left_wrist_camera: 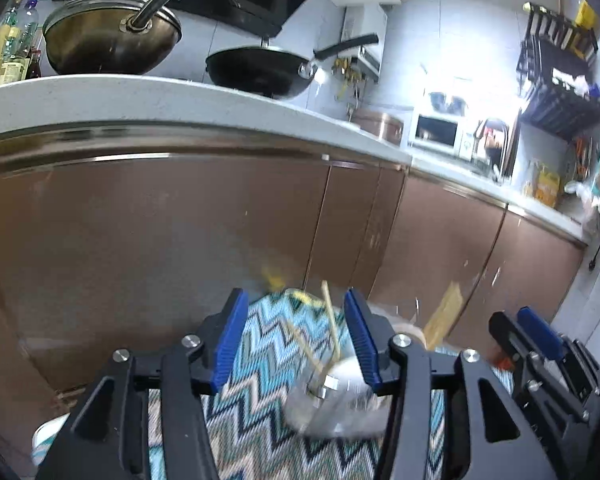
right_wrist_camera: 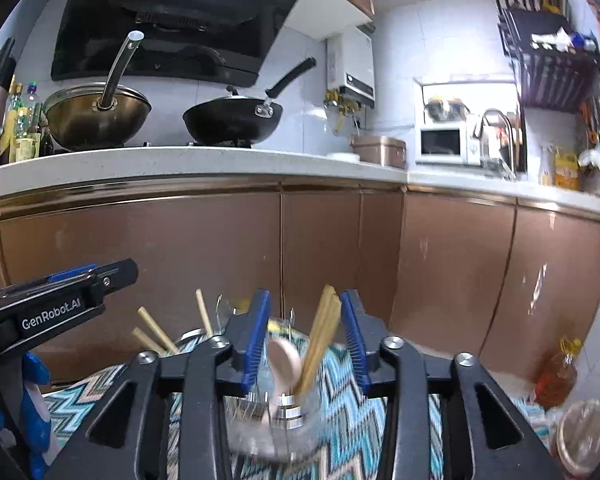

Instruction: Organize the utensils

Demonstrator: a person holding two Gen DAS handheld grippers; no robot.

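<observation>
My right gripper point(right_wrist_camera: 306, 340) hangs open over a clear glass container point(right_wrist_camera: 272, 432) standing on the zigzag-patterned cloth point(right_wrist_camera: 384, 416); its blue pads flank a bundle of wooden chopsticks point(right_wrist_camera: 320, 344) and a pale wooden spoon point(right_wrist_camera: 284, 360) that stand in the glass, and I cannot tell whether either pad touches the bundle. My left gripper point(left_wrist_camera: 296, 340) is also open and empty, with a second glass point(left_wrist_camera: 336, 404) below and between its pads. That one holds a few thin chopsticks point(left_wrist_camera: 331, 324), leaning, with metal-capped ends at the bottom. The glasses and their contents are motion-blurred, so I won't count pieces. I judge we are mid-sorting, with utensils going upright into holders by type. The next move calls for closing squarely on the bundle's upper part, or drawing clear straight up so nothing tips the glass. Behind, two woks point(right_wrist_camera: 232, 120) sit on the counter point(right_wrist_camera: 180, 164), out of play.
</observation>
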